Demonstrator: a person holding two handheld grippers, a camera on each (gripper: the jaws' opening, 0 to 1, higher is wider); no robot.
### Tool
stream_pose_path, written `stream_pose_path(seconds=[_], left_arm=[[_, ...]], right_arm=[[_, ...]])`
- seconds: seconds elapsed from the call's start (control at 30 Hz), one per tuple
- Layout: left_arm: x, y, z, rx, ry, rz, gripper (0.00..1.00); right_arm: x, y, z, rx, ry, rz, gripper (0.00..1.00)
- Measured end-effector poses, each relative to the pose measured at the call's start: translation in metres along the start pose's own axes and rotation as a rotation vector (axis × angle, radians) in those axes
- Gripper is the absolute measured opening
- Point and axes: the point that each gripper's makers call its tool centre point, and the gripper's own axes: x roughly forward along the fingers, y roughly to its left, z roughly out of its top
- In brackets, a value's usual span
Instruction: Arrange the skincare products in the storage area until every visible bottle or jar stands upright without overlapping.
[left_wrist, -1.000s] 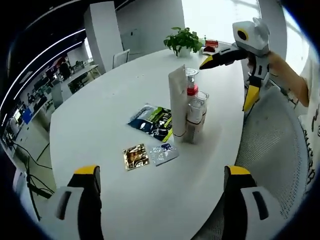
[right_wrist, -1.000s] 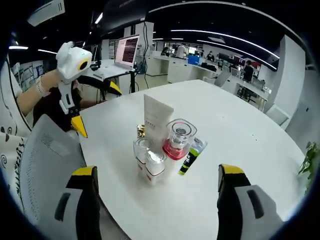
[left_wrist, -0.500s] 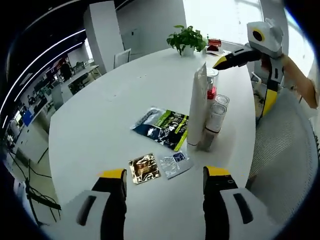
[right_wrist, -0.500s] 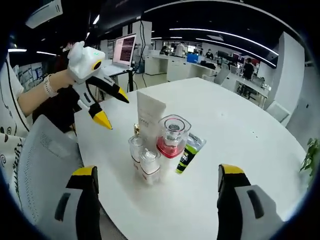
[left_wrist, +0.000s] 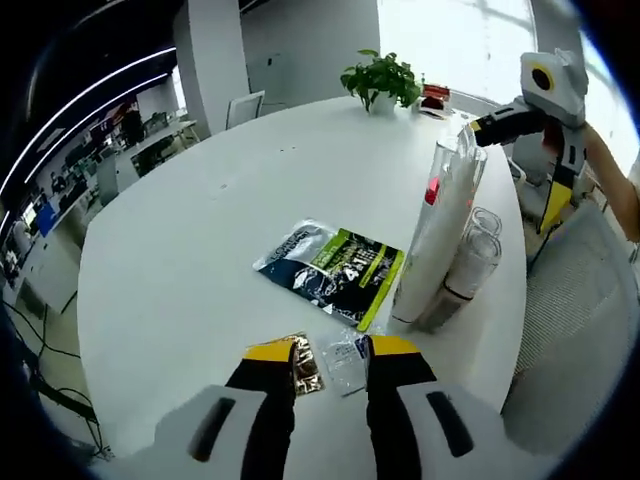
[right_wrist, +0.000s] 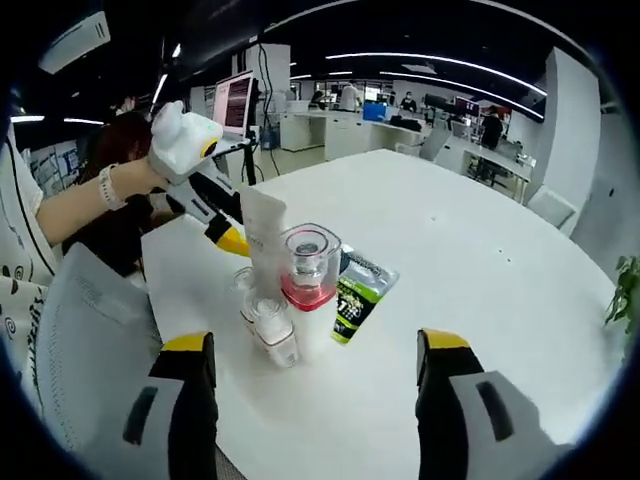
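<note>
A tall white tube (left_wrist: 440, 235) (right_wrist: 262, 235) stands upright near the table's edge. Pressed against it are a clear bottle with a red base (right_wrist: 307, 270) and two small clear-capped bottles (left_wrist: 470, 260) (right_wrist: 265, 320), all upright. A green and black pack (left_wrist: 335, 265) (right_wrist: 352, 295) lies flat beside them. A gold sachet (left_wrist: 305, 365) and a small clear sachet (left_wrist: 345, 355) lie under my left gripper (left_wrist: 332, 350) (right_wrist: 225, 235), whose jaws hover with a narrow gap and hold nothing. My right gripper (right_wrist: 318, 345) (left_wrist: 515, 168) is wide open, short of the cluster.
The round white table (left_wrist: 200, 220) (right_wrist: 480, 250) ends close behind the bottles, next to a grey mesh chair (left_wrist: 570, 330) (right_wrist: 90, 330). A potted plant (left_wrist: 380, 80) stands at the far edge. A person's arm (right_wrist: 70, 205) holds the left gripper. Office desks lie beyond.
My left gripper's jaws have narrowed from wide apart to a small gap, and it has moved nearer the sachets and tube. The right gripper stays open and has shifted slightly closer to the bottles.
</note>
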Motion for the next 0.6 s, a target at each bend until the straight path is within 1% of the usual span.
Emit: stream_pose_path(seconds=[0.07,0.13,0.17,0.23,0.27,0.3,0.33,0.37,0.47,0.53,0.57,0.6], left_arm=[[0.006,0.0,0.0,-0.008,0.004,-0.007,0.24],[0.009,-0.001,0.001,-0.012,0.002,-0.018,0.21],[0.011,0.0,0.001,-0.018,-0.001,-0.02,0.21],[0.017,0.002,0.002,-0.042,-0.005,-0.022,0.19],[0.02,0.004,0.002,-0.055,-0.006,-0.026,0.18],[0.022,0.005,0.003,-0.066,-0.006,-0.031,0.15],[0.025,0.004,0.003,-0.086,-0.008,-0.044,0.13],[0.026,0.001,0.003,-0.088,-0.009,-0.05,0.12],[0.03,-0.001,0.001,-0.1,-0.001,-0.051,0.13],[0.039,0.004,-0.001,-0.123,0.007,-0.044,0.12],[0.041,0.008,-0.001,-0.132,0.006,-0.044,0.12],[0.042,0.008,-0.002,-0.152,0.002,-0.046,0.12]], right_arm=[[0.0,-0.005,-0.003,-0.006,0.006,-0.005,0.71],[0.0,-0.014,-0.005,0.018,0.003,-0.013,0.66],[0.0,-0.016,-0.007,0.032,0.01,-0.005,0.62],[0.0,-0.026,-0.006,0.044,-0.008,-0.015,0.52],[0.001,-0.03,-0.006,0.076,-0.011,-0.01,0.51],[0.002,-0.032,-0.008,0.081,-0.005,-0.002,0.5],[0.004,-0.035,-0.008,0.076,-0.005,0.0,0.46],[0.007,-0.04,-0.009,0.08,-0.007,-0.005,0.44],[0.015,-0.046,-0.013,0.096,0.018,0.007,0.41],[0.024,-0.049,-0.015,0.098,0.037,0.012,0.38],[0.026,-0.05,-0.014,0.1,0.038,0.012,0.36],[0.031,-0.054,-0.014,0.109,0.038,0.012,0.36]])
